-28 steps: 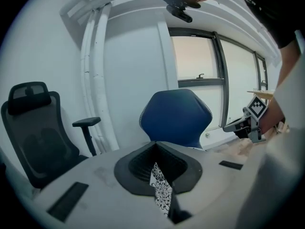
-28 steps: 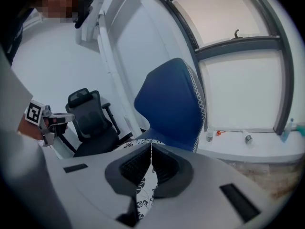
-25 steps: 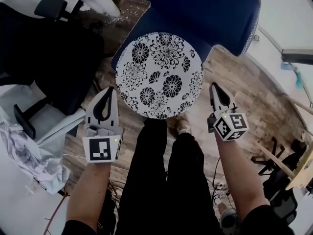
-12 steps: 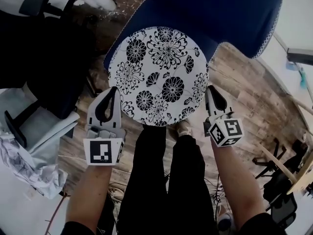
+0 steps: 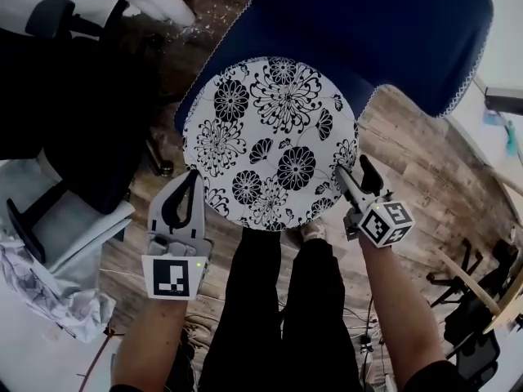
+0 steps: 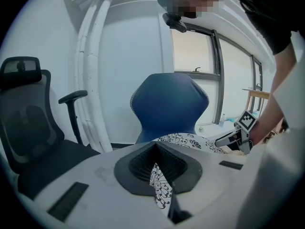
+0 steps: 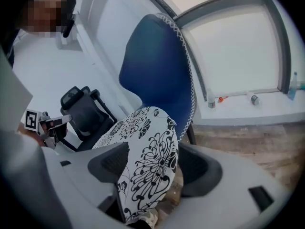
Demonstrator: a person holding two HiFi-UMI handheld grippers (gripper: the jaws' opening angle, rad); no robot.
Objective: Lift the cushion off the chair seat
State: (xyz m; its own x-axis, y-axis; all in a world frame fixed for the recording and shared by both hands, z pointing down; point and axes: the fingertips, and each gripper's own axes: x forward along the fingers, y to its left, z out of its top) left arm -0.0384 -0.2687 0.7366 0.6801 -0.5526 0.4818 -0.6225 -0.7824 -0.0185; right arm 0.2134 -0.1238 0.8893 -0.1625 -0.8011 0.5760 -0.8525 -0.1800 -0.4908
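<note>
The round white cushion (image 5: 270, 141) with a black flower print lies over the seat of the blue chair (image 5: 384, 31). My left gripper (image 5: 189, 178) is shut on the cushion's near left edge; in the left gripper view a thin fold of cushion (image 6: 159, 190) is pinched between the left gripper's (image 6: 155, 168) pads. My right gripper (image 5: 353, 170) is at the near right edge and its jaws are opening. In the right gripper view the cushion's rim (image 7: 152, 156) hangs between the spread jaws of the right gripper (image 7: 157, 171), with the right pad clear of it.
A black mesh office chair (image 5: 73, 113) stands close on the left. The person's legs (image 5: 278, 300) are just in front of the blue chair on the wooden floor (image 5: 425, 170). Crumpled sheeting (image 5: 41, 276) lies at lower left. A window sill (image 7: 248, 109) carries small bottles.
Both grippers and the cushion have come down towards the blue chair's seat. The right gripper's jaws, shut on the rim before, now stand apart.
</note>
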